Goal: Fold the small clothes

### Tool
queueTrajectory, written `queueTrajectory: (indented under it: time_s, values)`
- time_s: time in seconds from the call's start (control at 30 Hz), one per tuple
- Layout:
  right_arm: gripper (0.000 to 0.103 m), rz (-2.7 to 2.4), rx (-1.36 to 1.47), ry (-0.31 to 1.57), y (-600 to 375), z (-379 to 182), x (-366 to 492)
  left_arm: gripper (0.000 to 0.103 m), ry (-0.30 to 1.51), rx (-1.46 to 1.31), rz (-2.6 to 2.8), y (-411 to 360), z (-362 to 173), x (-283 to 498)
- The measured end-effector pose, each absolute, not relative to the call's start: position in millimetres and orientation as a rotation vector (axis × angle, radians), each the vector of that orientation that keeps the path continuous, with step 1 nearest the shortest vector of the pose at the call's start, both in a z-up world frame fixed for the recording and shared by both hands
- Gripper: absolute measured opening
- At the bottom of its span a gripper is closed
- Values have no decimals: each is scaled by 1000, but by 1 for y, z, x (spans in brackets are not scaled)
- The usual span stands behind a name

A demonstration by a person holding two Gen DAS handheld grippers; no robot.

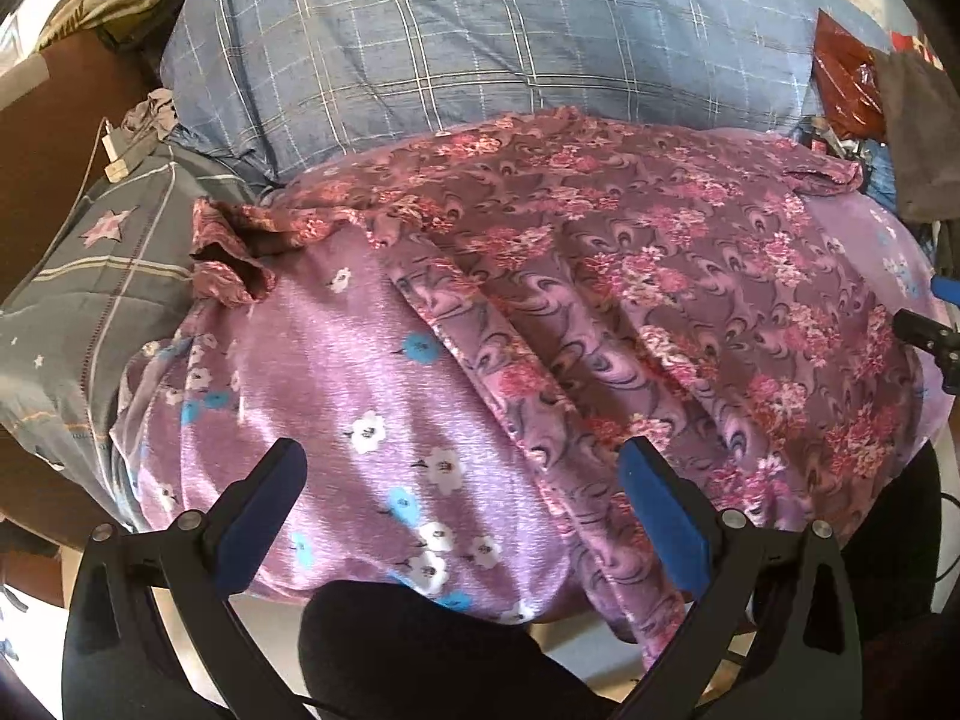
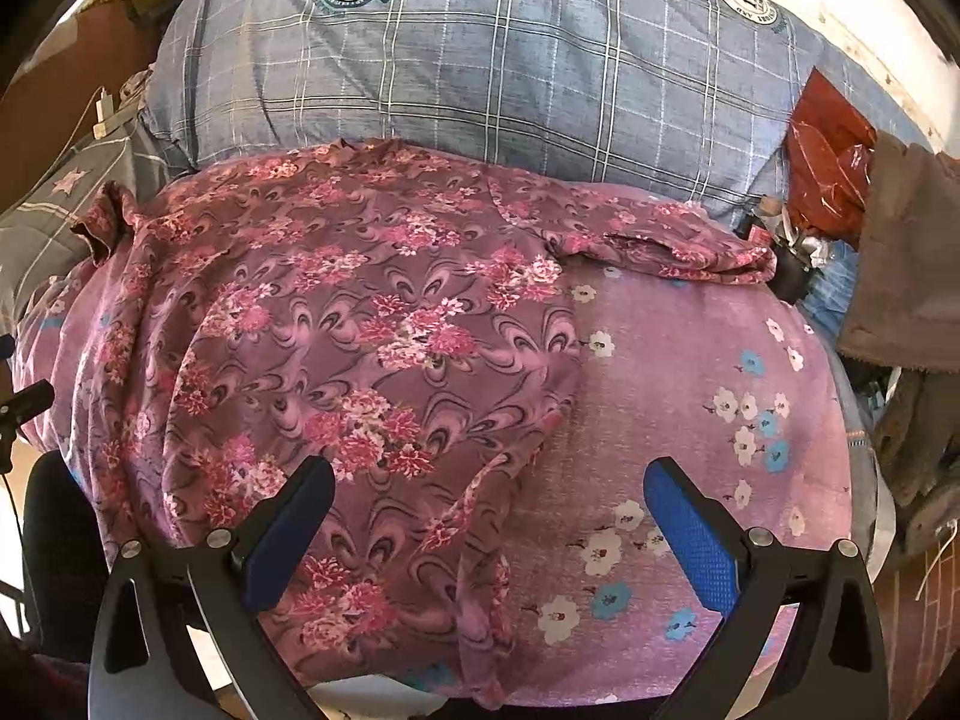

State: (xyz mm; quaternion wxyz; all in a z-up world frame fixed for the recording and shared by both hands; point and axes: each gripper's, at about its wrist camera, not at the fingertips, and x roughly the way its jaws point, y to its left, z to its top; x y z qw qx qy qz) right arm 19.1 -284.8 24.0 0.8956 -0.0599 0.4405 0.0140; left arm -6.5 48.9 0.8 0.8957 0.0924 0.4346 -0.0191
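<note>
Floral garment point(image 1: 630, 276) spread flat, left tool point(image 1: 462, 468) wide open, right tool point(image 2: 489, 486) wide open, both empty

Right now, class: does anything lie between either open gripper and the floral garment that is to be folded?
Nothing visible does. The left gripper and right gripper both hang open above the floral garment, which lies spread on the lilac flowered sheet. No other item covers it.

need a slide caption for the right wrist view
Open right hand-held gripper above a floral garment spread on a lilac flowered cloth.
</note>
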Motion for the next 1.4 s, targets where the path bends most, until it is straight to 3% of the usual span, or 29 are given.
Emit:
queueTrajectory:
  time_s: [1.07,1.4]
  values:
    - [103,-61,-45,900,-317,29,0,103,906,143,-72,35,3,4]
    - [103,-100,-190,864,-333,48,-2,103,916,89,-26,57,7,11]
